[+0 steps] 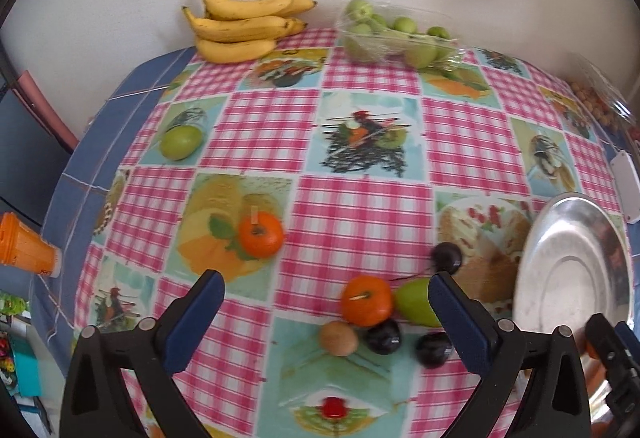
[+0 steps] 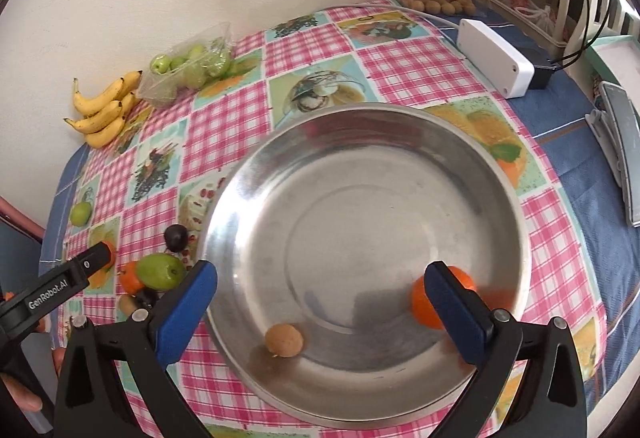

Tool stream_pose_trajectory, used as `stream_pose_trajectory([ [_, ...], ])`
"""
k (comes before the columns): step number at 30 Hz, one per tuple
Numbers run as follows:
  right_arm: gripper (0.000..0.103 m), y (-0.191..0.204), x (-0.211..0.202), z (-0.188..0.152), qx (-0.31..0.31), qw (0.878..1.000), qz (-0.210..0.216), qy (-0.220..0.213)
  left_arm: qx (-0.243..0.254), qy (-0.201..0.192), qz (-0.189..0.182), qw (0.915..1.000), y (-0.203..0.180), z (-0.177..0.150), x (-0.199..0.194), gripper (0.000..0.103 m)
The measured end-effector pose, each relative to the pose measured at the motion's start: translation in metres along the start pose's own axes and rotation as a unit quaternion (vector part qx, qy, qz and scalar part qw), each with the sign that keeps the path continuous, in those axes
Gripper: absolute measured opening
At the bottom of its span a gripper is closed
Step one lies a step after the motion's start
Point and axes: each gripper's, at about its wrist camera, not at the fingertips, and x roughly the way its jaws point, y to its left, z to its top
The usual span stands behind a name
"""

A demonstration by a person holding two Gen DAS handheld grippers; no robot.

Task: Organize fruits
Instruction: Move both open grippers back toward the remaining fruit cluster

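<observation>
Fruit sorting is under way but far from finished on a desk (image 2: 568, 141) covered with a pink checked cloth. Nearest in the right wrist view, the right hand-held gripper (image 2: 320, 302) hangs over a steel bowl (image 2: 400, 125) with its jaws spread wide and nothing between them. Two pieces already lie in the bowl: a brown fruit (image 2: 284, 340) at its near side and an orange (image 2: 420, 302) partly hidden behind the right-hand jaw.

In the left wrist view, the left hand-held gripper (image 1: 326, 314) is likewise spread and empty, poised above a loose cluster just left of the bowl: a second orange (image 1: 366, 300), a green pear (image 1: 416, 300), a second brown fruit (image 1: 338, 338) and two dark plums (image 1: 384, 336) close together, with another plum (image 1: 447, 257) a little farther off near the bowl's rim. None of these is gripped.

Farther out, a third orange (image 1: 261, 234) sits alone to the left, and a green fruit (image 1: 180, 142), possibly a lime though the lens blurs it, lies well apart near the desk's left edge. At the far side, against the wall, a bunch of bananas (image 1: 244, 25) and a clear bag of green fruit (image 1: 392, 37) remain untouched.

By this count two pieces are in and at least eight loose ones remain, the cluster beside the bowl being the likeliest next pick.
</observation>
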Motion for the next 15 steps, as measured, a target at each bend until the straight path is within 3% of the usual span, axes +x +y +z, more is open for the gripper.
stream_pose_trajectory([
  [7, 0.103, 0.034, -0.003, -0.006, -0.043, 0.999, 0.021, -0.009, -0.031, 0.004, 0.026, 0.9992, 0.038, -0.002, 0.005, 0.103],
  [15, 0.103, 0.084, 0.001, -0.018, -0.108, 0.993, 0.054, -0.005, -0.059, 0.019, 0.021, 0.9978, 0.063, -0.009, 0.009, 0.103],
])
